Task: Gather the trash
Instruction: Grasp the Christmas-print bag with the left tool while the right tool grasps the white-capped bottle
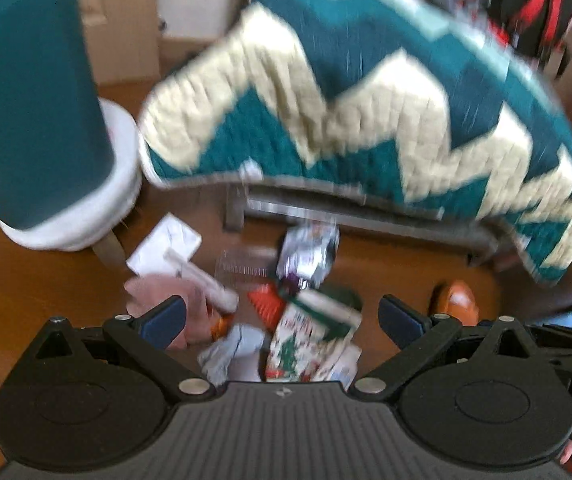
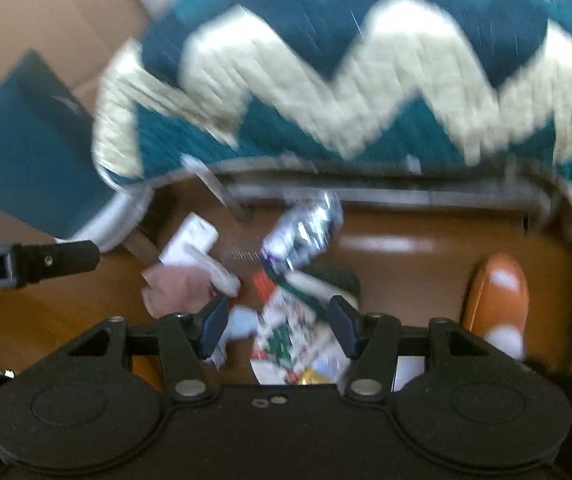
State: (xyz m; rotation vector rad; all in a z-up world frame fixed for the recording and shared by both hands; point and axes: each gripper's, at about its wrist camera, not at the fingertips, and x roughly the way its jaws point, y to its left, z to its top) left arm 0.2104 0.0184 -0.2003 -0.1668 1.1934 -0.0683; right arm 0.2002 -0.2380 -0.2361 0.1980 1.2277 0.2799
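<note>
Brown wooden floor [image 1: 386,264] at lower centre holds the crumpled wrapper pile [image 1: 306,320]; left gripper [image 1: 281,316] and right gripper [image 2: 277,324] hover spread, empty; next comes picking one piece.

- A trash pile [image 1: 286,304] lies on the floor [image 1: 45,312], in front of the bed frame [image 1: 366,216].
- The quilt [image 1: 366,100] hangs over the frame, above and behind the pile.
- A crumpled wrapper [image 1: 308,252] sits at the pile's far side, a printed carton [image 1: 310,336] at its near side.
- A paper [image 1: 165,246] lies left of the wrapper (a stick [image 1: 201,276] rests across it).
- A shoe [image 2: 498,300] stands right of the pile, well apart.
</note>
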